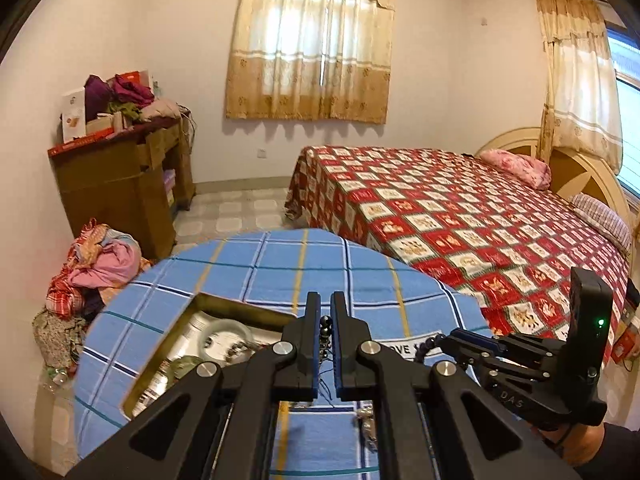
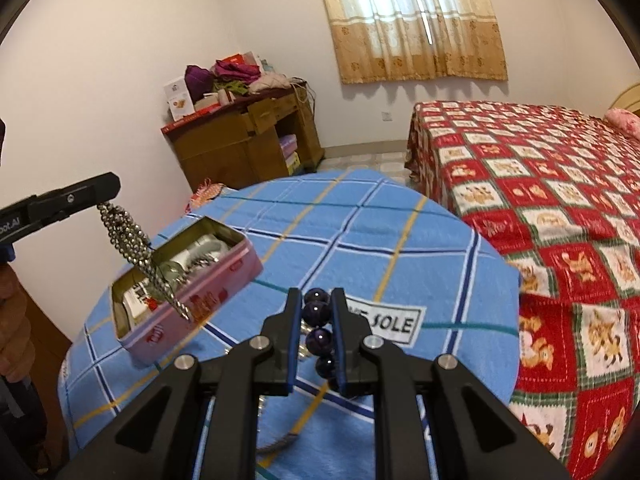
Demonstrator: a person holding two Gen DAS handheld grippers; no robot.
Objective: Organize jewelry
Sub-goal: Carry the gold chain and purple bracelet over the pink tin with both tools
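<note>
My left gripper (image 1: 325, 298) is shut on a silver bead necklace (image 2: 128, 236). In the right wrist view the necklace hangs from that gripper (image 2: 108, 194) over the near corner of an open pink tin box (image 2: 192, 300). The box (image 1: 240, 305) holds a pale bangle (image 1: 226, 338) and other small pieces. My right gripper (image 2: 316, 294) is shut on a bracelet of large dark purple beads (image 2: 318, 338), lifted above the round table (image 2: 360, 220) with its blue plaid cloth. The left wrist view shows the right gripper (image 1: 444, 339) low at the right, dark beads at its tip.
A loose silvery chain (image 2: 280, 444) lies on the cloth under my right gripper. A bed with a red patchwork cover (image 2: 540, 200) stands close behind the table on the right. A wooden desk (image 2: 240, 144) and a heap of clothes (image 1: 100, 264) are at the left wall.
</note>
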